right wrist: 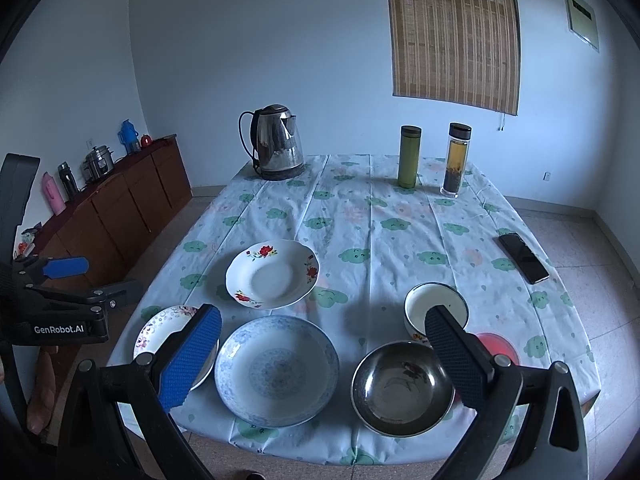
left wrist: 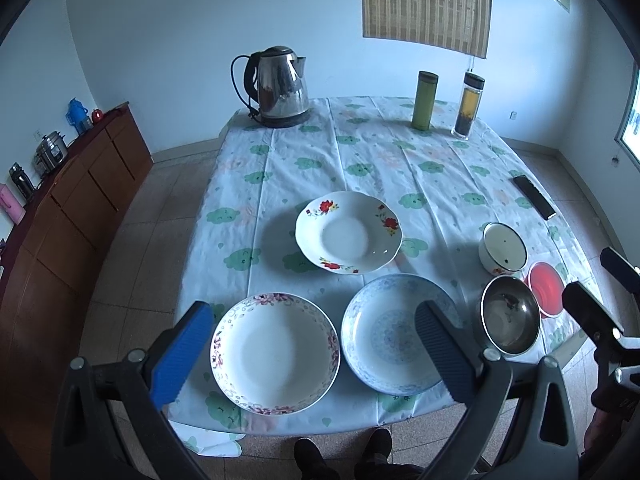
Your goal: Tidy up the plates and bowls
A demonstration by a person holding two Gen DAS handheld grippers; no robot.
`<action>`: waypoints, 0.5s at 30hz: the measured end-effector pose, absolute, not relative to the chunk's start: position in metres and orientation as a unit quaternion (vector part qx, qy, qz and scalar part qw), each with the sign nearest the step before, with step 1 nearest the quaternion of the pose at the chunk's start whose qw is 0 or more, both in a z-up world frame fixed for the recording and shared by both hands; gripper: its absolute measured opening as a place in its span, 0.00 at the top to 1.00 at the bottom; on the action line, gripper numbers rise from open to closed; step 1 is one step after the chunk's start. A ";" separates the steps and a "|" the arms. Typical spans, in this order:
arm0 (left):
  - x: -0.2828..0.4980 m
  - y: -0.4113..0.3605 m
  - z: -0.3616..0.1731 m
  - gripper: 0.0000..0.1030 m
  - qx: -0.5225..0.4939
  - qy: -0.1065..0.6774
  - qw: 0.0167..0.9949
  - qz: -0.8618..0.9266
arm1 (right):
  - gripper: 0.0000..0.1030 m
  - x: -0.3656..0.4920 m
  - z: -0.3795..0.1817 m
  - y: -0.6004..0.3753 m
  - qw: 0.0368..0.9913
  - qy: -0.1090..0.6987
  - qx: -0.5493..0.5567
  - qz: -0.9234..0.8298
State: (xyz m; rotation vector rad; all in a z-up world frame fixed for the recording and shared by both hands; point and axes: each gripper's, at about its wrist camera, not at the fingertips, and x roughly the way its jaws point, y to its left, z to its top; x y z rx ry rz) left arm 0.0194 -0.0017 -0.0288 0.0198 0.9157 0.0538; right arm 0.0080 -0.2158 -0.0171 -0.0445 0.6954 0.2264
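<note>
Three plates lie near the table's front: a pink-rimmed plate [left wrist: 275,354] [right wrist: 158,330], a blue-patterned plate [left wrist: 394,332] [right wrist: 277,370], and a red-flower plate [left wrist: 349,232] [right wrist: 273,273] behind them. To the right are a steel bowl [left wrist: 511,319] [right wrist: 402,388], a white enamel bowl [left wrist: 503,247] [right wrist: 434,306] and a small red bowl [left wrist: 546,289] [right wrist: 498,346]. My left gripper [left wrist: 316,352] is open and empty above the front edge, over the pink-rimmed plate. My right gripper [right wrist: 326,354] is open and empty, over the blue plate and steel bowl.
A steel kettle [left wrist: 280,86] [right wrist: 276,144], a green flask [left wrist: 425,100] [right wrist: 409,156] and a tea bottle [left wrist: 468,104] [right wrist: 455,158] stand at the table's far end. A phone [left wrist: 534,196] [right wrist: 523,257] lies at the right edge. A wooden sideboard [left wrist: 80,184] stands left.
</note>
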 end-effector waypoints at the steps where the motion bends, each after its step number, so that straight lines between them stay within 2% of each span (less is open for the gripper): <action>1: 0.021 -0.003 -0.028 0.01 0.009 0.443 0.896 0.028 | 0.01 0.009 -0.016 -0.217 0.933 0.340 -0.022 0.112; 15: 0.026 -0.007 -0.046 0.01 -0.034 0.489 0.869 0.058 | 0.01 0.027 -0.027 -0.230 0.914 0.368 0.015 0.171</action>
